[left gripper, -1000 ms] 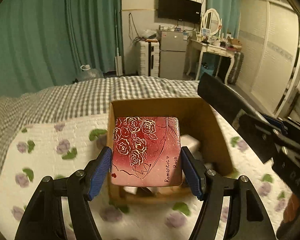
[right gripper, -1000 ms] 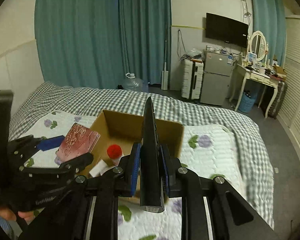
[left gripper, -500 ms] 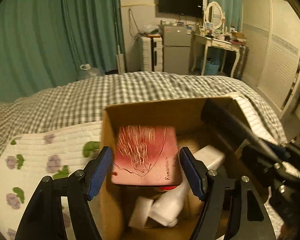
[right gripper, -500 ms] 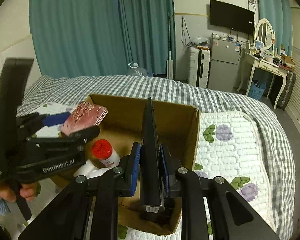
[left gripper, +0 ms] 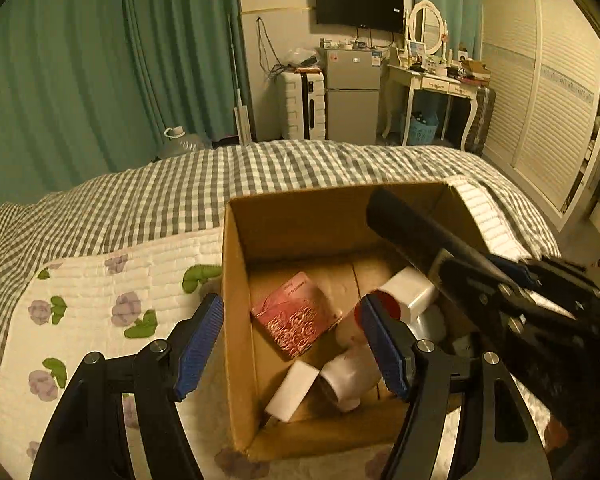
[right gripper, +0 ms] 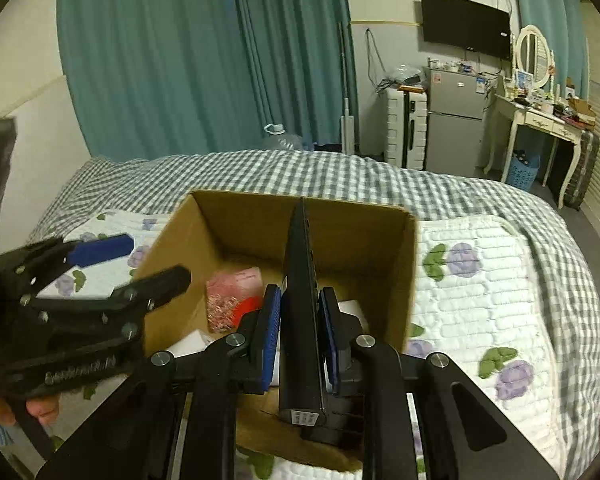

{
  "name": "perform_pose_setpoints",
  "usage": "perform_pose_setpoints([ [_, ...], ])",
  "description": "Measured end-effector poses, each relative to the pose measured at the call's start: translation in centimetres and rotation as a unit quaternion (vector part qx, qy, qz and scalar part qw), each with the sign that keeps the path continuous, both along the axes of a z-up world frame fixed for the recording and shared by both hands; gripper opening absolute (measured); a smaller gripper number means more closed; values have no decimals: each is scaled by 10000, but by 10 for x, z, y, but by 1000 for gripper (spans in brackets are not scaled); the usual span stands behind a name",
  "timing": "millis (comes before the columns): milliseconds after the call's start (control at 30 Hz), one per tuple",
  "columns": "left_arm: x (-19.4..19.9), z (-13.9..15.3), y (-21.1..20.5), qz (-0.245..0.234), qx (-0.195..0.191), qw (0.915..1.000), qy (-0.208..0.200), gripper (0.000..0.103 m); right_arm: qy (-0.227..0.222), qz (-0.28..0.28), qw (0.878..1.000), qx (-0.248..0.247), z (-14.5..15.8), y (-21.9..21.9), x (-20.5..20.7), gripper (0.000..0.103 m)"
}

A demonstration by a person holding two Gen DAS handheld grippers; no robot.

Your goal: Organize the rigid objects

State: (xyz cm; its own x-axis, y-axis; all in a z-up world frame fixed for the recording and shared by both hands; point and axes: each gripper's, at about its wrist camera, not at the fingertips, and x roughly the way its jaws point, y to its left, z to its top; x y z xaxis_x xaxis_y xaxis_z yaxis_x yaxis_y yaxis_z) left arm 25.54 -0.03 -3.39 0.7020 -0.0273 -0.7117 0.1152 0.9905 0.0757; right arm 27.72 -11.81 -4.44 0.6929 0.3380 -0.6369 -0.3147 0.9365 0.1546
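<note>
Left gripper [left gripper: 292, 344] now stands wide and empty over the brown cardboard box [left gripper: 236, 320] on the bed; the red rose-patterned tin [left gripper: 296, 318] we held a second ago lies on the box floor near its left wall, below the open jaws. We judge that item placed. Our right gripper [right gripper: 299, 336] clamps the flat black slab [right gripper: 300, 300], lowered to the box's near-right corner.

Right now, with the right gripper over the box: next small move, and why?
Probably lower the right gripper a little further into the cardboard box, then open. It is shut on the flat black device, whose tip sits above the box interior; the pink tin already lies inside and the left gripper is open.
</note>
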Motion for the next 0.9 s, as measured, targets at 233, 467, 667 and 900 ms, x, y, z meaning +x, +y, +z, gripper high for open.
perform_pose_setpoints([
  [233,0,-14,3,-60,-33,9999,77,73,187,-52,9998,107,-16,0,13,19],
  [467,-2,-16,-8,-79,23,9999,101,73,176,-158,9997,-1,-11,-6,11,19],
  [667,-17,4,-11,-77,-17,10000,-21,73,95,-355,9992,-134,11,-21,-3,19],
  [900,-45,56,-14,-80,40,9989,-454,73,-133,-507,9982,-274,56,-33,-35,30],
])
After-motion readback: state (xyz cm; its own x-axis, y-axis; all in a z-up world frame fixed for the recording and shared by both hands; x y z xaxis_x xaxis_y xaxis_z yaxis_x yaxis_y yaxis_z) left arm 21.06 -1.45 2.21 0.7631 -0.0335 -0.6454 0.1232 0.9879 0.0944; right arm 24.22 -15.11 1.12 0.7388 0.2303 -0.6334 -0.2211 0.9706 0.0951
